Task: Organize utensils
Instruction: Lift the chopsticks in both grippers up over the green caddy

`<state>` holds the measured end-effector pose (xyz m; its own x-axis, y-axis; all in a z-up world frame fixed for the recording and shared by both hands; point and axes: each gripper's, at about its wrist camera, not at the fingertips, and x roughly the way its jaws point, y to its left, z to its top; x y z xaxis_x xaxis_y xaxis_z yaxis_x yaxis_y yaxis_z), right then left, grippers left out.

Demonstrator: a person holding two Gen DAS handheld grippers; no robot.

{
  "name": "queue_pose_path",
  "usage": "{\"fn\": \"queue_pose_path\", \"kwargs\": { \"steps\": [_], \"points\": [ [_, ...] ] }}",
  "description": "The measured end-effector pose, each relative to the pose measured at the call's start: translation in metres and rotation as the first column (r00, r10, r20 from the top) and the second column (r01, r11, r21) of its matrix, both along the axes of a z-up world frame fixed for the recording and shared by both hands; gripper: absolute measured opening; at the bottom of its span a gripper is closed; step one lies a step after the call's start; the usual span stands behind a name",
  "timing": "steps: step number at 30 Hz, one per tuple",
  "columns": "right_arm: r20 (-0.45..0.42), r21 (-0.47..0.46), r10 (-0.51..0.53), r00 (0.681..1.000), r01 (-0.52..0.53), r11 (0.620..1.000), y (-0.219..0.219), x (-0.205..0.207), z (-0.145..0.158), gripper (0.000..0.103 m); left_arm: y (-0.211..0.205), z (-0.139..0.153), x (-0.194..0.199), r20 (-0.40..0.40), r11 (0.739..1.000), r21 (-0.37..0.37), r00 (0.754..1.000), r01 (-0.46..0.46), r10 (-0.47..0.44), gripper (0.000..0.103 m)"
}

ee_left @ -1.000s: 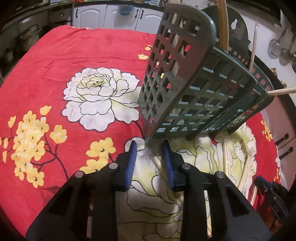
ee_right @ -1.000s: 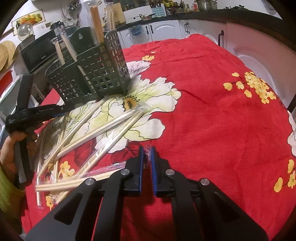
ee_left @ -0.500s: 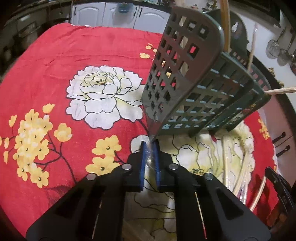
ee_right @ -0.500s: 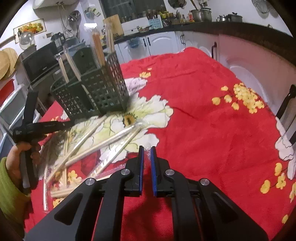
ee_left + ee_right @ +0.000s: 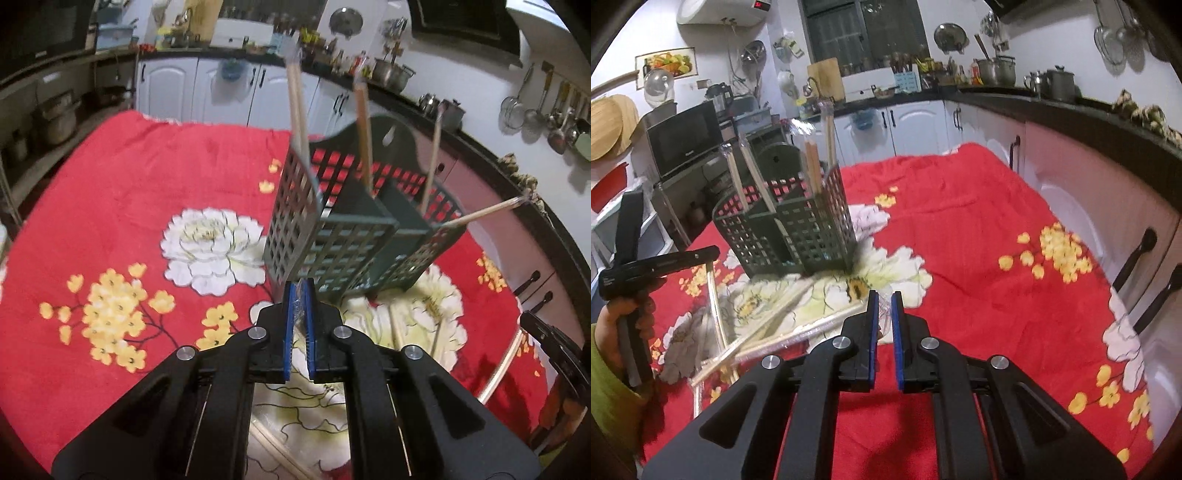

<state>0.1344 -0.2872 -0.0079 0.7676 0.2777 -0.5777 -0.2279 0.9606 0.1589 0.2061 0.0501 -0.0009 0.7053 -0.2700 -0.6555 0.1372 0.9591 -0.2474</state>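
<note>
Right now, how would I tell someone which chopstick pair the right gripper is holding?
Start at the dark green basket on the red floral cloth. In front of it lie loose chopstick pairs in clear wrappers. The held pair is the one whose wrapper end is pinched in the right gripper; the others lie untouched.

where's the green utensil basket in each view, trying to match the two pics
Left wrist view: the green basket stands right of centre, just beyond the left gripper.
Right wrist view: the green basket stands left of centre, beyond the wrapped chopsticks lying on the cloth.
Shared landmark: the big white flower printed on the red cloth, beside the basket's foot.
</note>
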Motion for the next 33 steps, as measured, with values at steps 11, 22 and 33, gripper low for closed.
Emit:
{"fn": "queue_pose_path", "kwargs": {
  "steps": [11, 22, 33],
  "points": [
    [0.109, -0.049, 0.070, 0.992, -0.065, 0.997, 0.020, -0.005, 0.038, 0.007, -0.020, 0.040, -0.020, 0.103, 0.998, 0.016, 0.993, 0.058, -0.059, 0.002],
    [0.165, -0.058, 0.110, 0.980, -0.101, 0.993, 0.030, -0.011, 0.059, 0.007, -0.028, 0.073, -0.037, 0.190, 0.996, 0.015, 0.978, 0.090, -0.091, 0.002],
    [0.213, -0.069, 0.169, 0.962, -0.158, 0.985, 0.044, -0.014, 0.083, 0.007, -0.042, 0.101, -0.043, 0.257, 0.990, 0.029, 0.956, 0.136, -0.139, 0.002]
  ]
}}
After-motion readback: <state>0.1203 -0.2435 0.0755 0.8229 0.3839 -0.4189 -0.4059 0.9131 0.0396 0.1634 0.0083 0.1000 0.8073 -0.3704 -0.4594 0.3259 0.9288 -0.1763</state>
